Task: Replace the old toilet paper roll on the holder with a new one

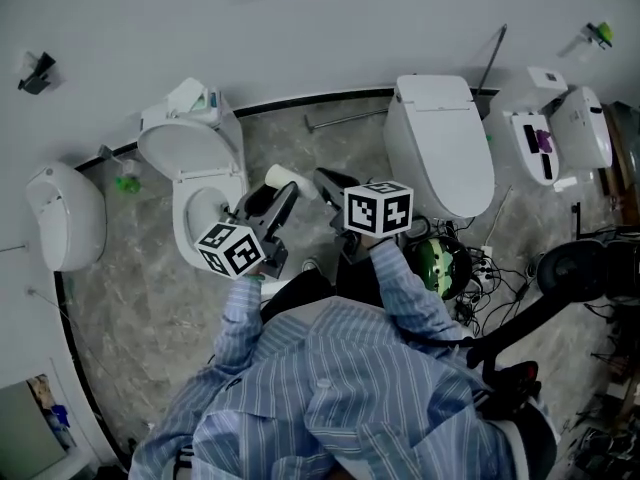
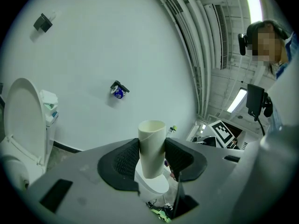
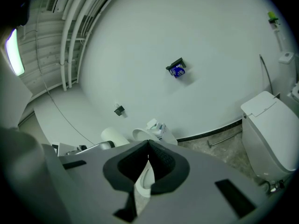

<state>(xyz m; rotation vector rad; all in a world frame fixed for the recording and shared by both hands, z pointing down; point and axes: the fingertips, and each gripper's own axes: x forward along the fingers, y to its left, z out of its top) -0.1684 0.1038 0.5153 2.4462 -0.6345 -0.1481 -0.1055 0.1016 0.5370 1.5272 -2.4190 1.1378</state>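
A bare cream cardboard tube (image 2: 152, 146) stands upright between the pads of my left gripper (image 2: 152, 161), which is shut on it. In the head view the tube (image 1: 282, 177) pokes out past the left gripper (image 1: 280, 194), above the open toilet. Far off on the white wall is a black holder (image 2: 118, 90) with something blue on it, also seen as the holder (image 3: 176, 69) in the right gripper view. My right gripper (image 3: 148, 148) has its jaws pressed together with nothing in them. It hangs just right of the left one (image 1: 328, 182). The tube (image 3: 113, 136) shows beside it.
An open toilet (image 1: 190, 153) is below the grippers, a closed toilet (image 1: 440, 143) to the right, and more white fixtures (image 1: 65, 213) (image 1: 560, 133) on both sides. A metal bar (image 1: 345, 118) lies by the wall base. Cables (image 1: 480, 268) and a black stand (image 1: 570, 273) crowd the right.
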